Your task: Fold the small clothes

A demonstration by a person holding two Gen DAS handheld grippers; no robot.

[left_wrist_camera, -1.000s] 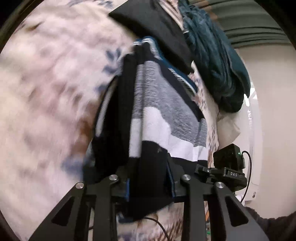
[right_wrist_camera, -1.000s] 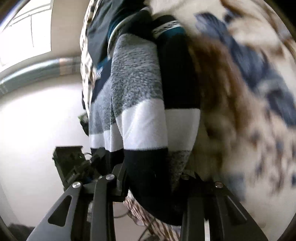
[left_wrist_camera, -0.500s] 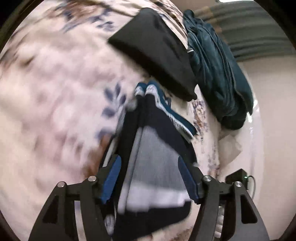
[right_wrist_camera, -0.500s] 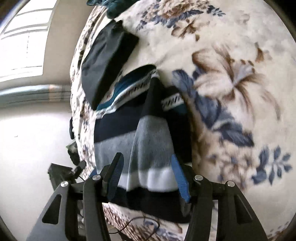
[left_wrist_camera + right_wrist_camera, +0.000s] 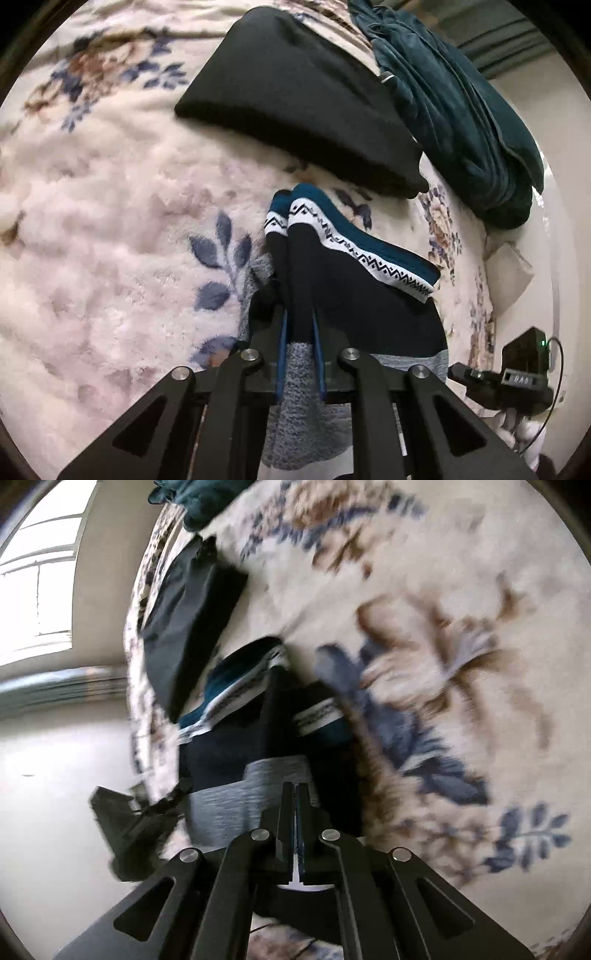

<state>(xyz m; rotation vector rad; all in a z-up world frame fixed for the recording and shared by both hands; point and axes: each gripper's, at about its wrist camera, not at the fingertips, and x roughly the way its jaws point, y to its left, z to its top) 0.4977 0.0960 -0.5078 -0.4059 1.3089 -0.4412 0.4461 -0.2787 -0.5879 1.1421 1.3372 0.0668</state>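
Observation:
A striped sweater point(image 5: 351, 295) in navy, grey and white with a teal patterned hem lies folded on the floral blanket point(image 5: 110, 221). My left gripper point(image 5: 299, 317) is closing on a raised fold of it, and navy and grey cloth is pinched between the blue pads. In the blurred right wrist view my right gripper point(image 5: 295, 786) is closing over the sweater's grey band point(image 5: 229, 801). Its jaws stand almost together and no cloth shows between them. The body of the right gripper point(image 5: 517, 380) shows at the bed's edge.
A folded black garment point(image 5: 295, 92) lies just beyond the sweater, also seen as the black garment point(image 5: 184, 627) on the right side. A crumpled teal garment point(image 5: 461, 110) sits behind it near the blanket's edge. A pale wall and a window point(image 5: 37, 572) lie past the bed.
Both grippers let the sweater down onto the blanket and opened wide. They have now drawn their jaws together again, the left one on a fold of the sweater.

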